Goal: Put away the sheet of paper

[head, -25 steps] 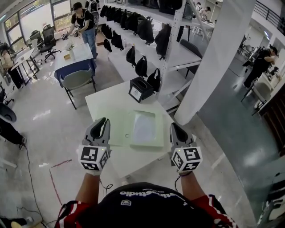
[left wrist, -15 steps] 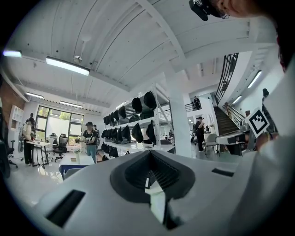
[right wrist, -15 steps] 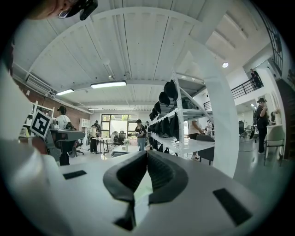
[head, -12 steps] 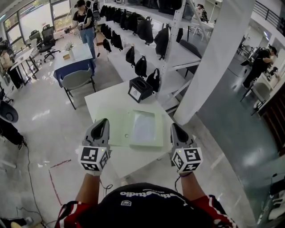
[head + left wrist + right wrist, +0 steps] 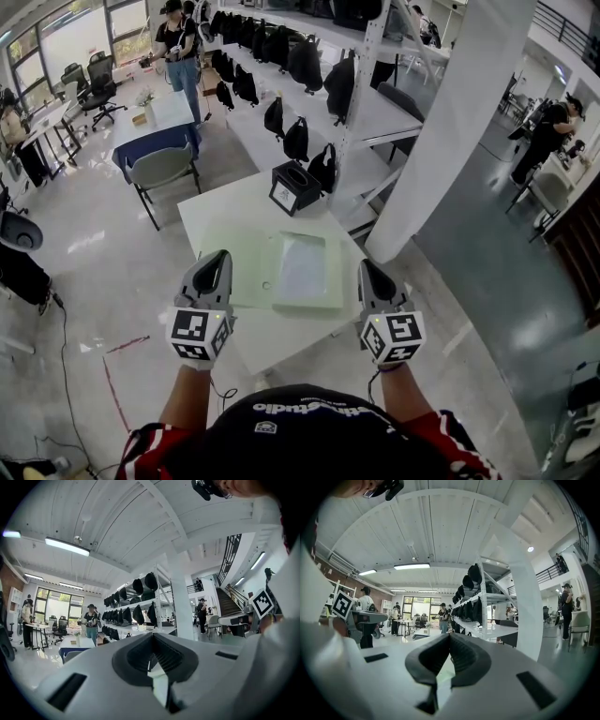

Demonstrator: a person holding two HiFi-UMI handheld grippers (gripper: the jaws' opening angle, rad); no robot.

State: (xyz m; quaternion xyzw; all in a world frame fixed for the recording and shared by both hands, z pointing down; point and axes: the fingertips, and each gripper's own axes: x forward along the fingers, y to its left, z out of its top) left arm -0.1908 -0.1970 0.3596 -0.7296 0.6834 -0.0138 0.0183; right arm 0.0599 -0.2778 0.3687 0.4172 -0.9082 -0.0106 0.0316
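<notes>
the white sheet of paper [image 5: 303, 267] lies flat on an open pale green folder [image 5: 242, 272].

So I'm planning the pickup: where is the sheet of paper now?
In the head view the sheet of paper lies on the right half of the green folder, nearer the right claw, with the black box behind it.

Floor [image 5: 103, 244]: pale and glossy, reflecting daylight, with a red tape mark [image 5: 117, 352] at lower left. White table [image 5: 220, 211] stands central. Behind it runs a long white shelving rack [image 5: 375, 112] hung with black bags [image 5: 298, 141]. A broad white pillar [image 5: 459, 112] rises to the right. Blue-draped table [image 5: 155, 131] with a grey chair [image 5: 161, 169] stands at left — office chairs [image 5: 98, 89] beyond, by large windows [image 5: 80, 37]. Ceiling [image 5: 140, 536] white and beamed — strip lights [image 5: 68, 546] lit
</notes>
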